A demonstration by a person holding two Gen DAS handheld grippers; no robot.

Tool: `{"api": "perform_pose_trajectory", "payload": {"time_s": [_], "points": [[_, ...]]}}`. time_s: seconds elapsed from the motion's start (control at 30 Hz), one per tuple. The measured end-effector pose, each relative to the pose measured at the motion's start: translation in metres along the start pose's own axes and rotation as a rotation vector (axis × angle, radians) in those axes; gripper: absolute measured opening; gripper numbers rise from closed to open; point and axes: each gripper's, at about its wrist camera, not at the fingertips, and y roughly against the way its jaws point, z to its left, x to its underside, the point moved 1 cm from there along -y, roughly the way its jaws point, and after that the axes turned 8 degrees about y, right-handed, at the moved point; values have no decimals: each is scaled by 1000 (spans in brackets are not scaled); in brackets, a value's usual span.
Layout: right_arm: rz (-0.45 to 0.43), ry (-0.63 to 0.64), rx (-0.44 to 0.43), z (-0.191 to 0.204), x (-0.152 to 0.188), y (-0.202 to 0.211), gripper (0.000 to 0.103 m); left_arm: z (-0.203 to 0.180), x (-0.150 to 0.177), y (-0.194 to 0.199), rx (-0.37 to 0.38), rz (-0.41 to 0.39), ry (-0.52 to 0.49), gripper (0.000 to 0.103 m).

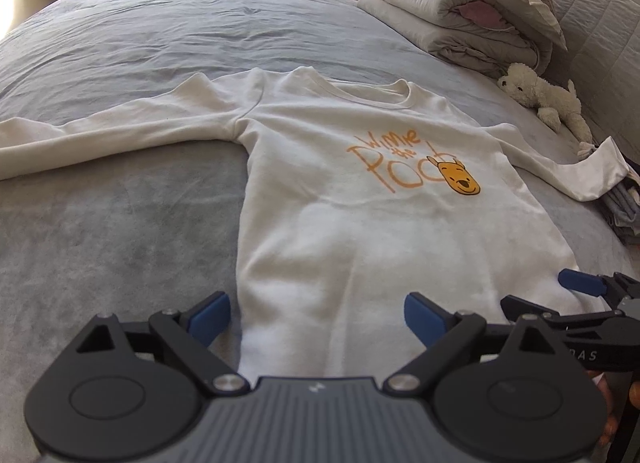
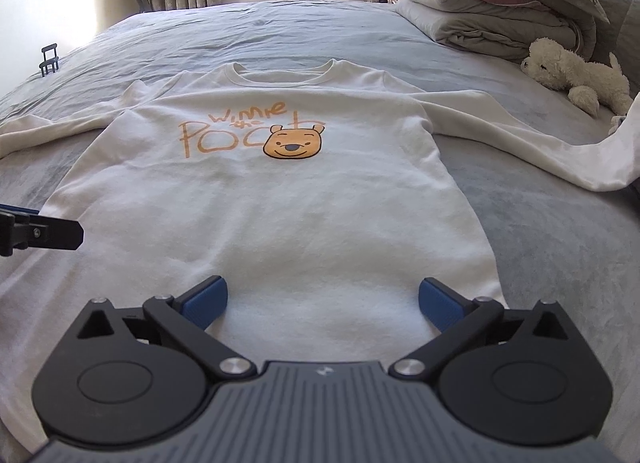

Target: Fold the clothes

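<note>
A white long-sleeved sweatshirt [image 2: 280,199] lies face up and flat on the grey bed [image 2: 540,263], its round collar toward the far side and its hem toward the person. Orange lettering and a yellow bear face [image 2: 293,144] sit across the chest. Both sleeves are stretched out sideways; the one on the right reaches toward the bed's edge and its cuff turns up a little there.

Both tools hang over the hem end. The left gripper [image 1: 318,319] has its blue pads spread wide, straddling the shirt's left side edge, with nothing pinched between them. The right gripper [image 2: 322,303] is just beside it, over the right part of the hem, its jaws also spread wide and empty, with cloth showing between the pads.

At the far right a stack of folded grey quilts [image 2: 488,3] is piled against the padded headboard, and a cream plush dog [image 2: 576,75] lies just in front of it, apart from the shirt.
</note>
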Motion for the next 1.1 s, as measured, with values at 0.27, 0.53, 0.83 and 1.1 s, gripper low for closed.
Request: {"api": "perform_pose_trajectory", "payload": {"time_s": [0.27,0.53,0.83,1.1], "points": [[-17,-35,35,-5,-4,5,103,52,-71,12,491,4,117,101],[-17,-36,100,-4,-2,-3,103,54,-73,8,735,31,121,101],[-23,-43,97,-5,-1,-4,103,52,-73,14,852,76,138,102],[-22,-37,92,-4,-1,-3,103,47,-72,10,840,79,110,102]]}}
